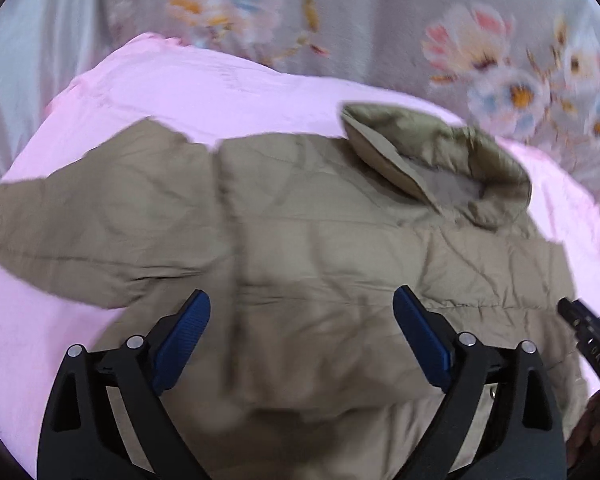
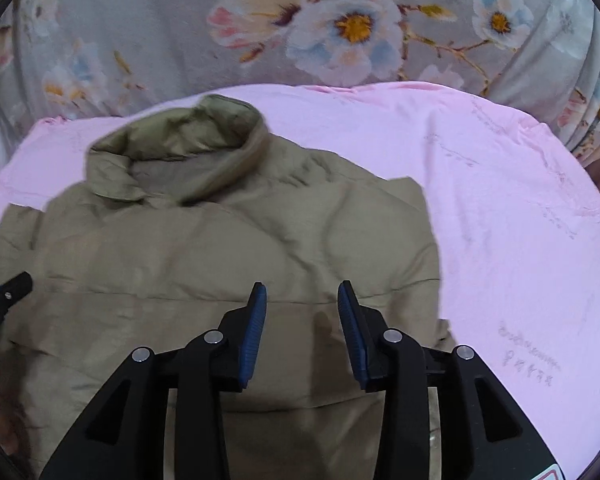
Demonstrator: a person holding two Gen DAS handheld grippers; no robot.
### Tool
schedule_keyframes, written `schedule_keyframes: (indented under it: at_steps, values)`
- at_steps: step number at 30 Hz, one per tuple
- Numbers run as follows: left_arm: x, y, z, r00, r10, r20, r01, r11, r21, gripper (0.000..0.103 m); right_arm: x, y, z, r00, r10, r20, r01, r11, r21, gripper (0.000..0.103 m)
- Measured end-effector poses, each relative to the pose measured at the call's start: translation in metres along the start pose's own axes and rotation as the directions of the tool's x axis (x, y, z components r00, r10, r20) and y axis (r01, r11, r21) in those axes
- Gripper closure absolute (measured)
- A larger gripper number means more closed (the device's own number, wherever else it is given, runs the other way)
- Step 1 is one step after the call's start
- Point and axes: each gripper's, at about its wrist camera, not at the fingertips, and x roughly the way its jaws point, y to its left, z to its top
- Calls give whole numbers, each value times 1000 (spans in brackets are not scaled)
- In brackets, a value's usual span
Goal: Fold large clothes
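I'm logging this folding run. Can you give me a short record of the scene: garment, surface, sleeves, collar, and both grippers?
garment: khaki padded jacket, lying flat
surface: pink sheet over a floral bedcover
sleeves: one sleeve spread out to the side; the other side looks folded in
collar: collar standing up, at the far end
left gripper: open, above the jacket, nothing between the jaws
right gripper: partly open, above the jacket, holding nothing

Jacket (image 1: 320,248) hem below frame, sleeve blurred

One khaki jacket (image 1: 320,248), one pink sheet (image 1: 220,92), one floral cloth (image 2: 180,20), two grippers.
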Motion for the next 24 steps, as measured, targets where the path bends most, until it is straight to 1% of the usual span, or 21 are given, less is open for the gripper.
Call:
schedule_keyframes:
  at_steps: [2, 4, 5, 7, 8, 10, 12, 14, 17, 19, 20, 21, 22, 23, 24]
  values:
    - [-15, 37, 7, 1000, 10, 17, -9, 998, -69, 9, -8, 29, 3, 997, 76, -8, -76, 997, 1, 63]
    - [-26, 85, 15, 999, 43, 20, -40, 988, -149, 9, -8, 60, 3, 989, 144, -27, -145, 989, -11, 63]
    - [-28, 106, 19, 998, 66, 16, -62, 981, -182, 9, -7, 72, 2, 987, 159, -29, -159, 987, -21, 63]
    - [-30, 162, 21, 990, 143, 2, -137, 954, -265, 9, -1, 94, -3, 986, 166, -30, -167, 985, -44, 63]
    - [-31, 191, 20, 984, 177, -5, -170, 935, -311, 9, 4, 103, -6, 985, 170, -40, -172, 984, -50, 63]
    - [-32, 234, 20, 975, 221, -18, -211, 900, -381, 9, 18, 114, -16, 982, 174, -73, -178, 983, -46, 62]
    - [-31, 282, 21, 967, 252, -37, -241, 855, -459, 9, 24, 116, -25, 986, 153, -62, -156, 986, -59, 60]
    - [-27, 320, 23, 966, 253, -52, -242, 815, -526, 9, 24, 115, -30, 987, 152, -46, -155, 986, -62, 57]
    - [-17, 356, 22, 976, 209, -64, -206, 785, -585, 10, 25, 114, -32, 987, 157, -37, -159, 985, -62, 53]
    - [-7, 377, 20, 982, 177, -67, -179, 752, -634, 11, 26, 115, -32, 987, 155, -36, -158, 985, -66, 50]
    - [-7, 378, 21, 982, 182, -55, -175, 747, -641, 14, 27, 116, -32, 988, 152, -36, -154, 985, -71, 49]
    - [-8, 378, 24, 979, 203, -32, -176, 747, -641, 18, 27, 117, -32, 988, 149, -36, -151, 986, -75, 47]
    - [-8, 377, 28, 978, 205, -29, -178, 761, -624, 34, 27, 118, -33, 989, 146, -36, -149, 986, -78, 47]
    - [-7, 373, 29, 978, 206, -35, -185, 773, -607, 52, 27, 118, -33, 989, 143, -35, -146, 986, -80, 46]
    - [-4, 370, 33, 974, 222, -50, -208, 779, -592, 60, 27, 118, -33, 989, 142, -35, -144, 986, -82, 46]
